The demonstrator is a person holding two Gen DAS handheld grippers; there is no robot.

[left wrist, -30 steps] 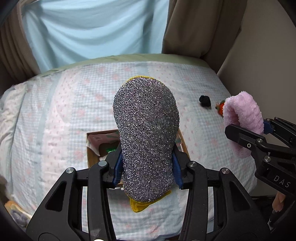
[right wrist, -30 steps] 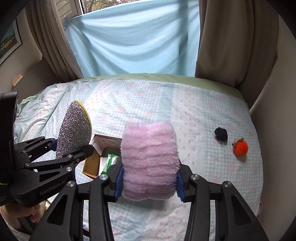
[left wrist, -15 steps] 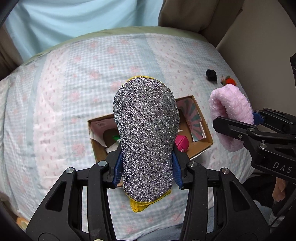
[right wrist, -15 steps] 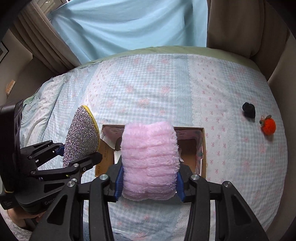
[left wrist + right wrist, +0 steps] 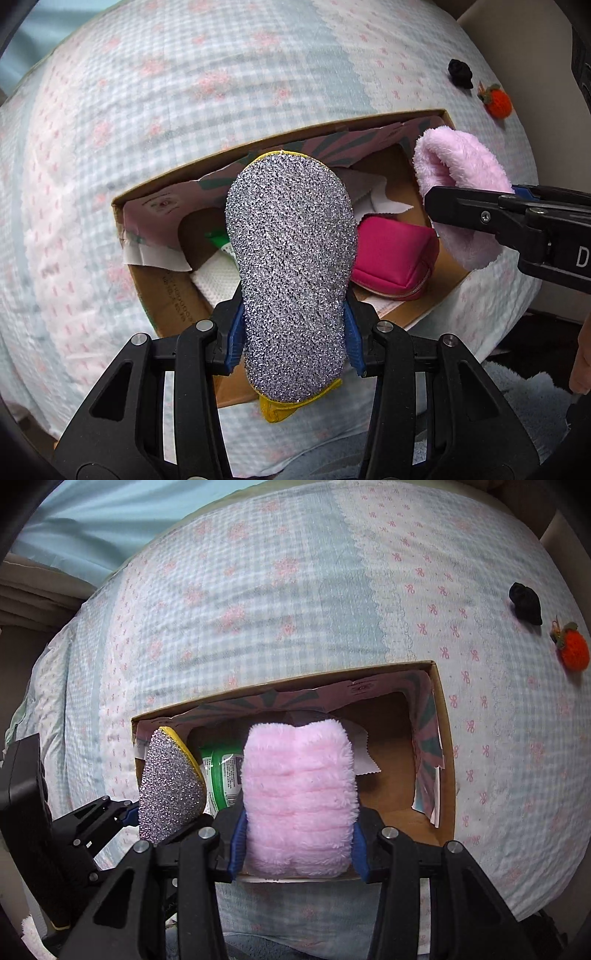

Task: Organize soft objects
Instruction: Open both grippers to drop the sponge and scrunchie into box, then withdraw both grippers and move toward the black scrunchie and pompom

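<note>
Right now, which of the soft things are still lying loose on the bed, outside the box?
The small black object and the orange pom-pom, side by side right of the cardboard box. The tongs hold the others.

The box (image 5: 445, 746) lies on the bed (image 5: 280, 590); a pouch (image 5: 391, 258) lies inside it.

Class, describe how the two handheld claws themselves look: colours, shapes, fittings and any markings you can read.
Both the left claw and the right claw are matte black plastic frames with triangular cut-outs, silver round bolt heads at the joints, and blue finger pads. White lettering marks the right claw's body, only partly legible. No cables or sleeves show.
</note>
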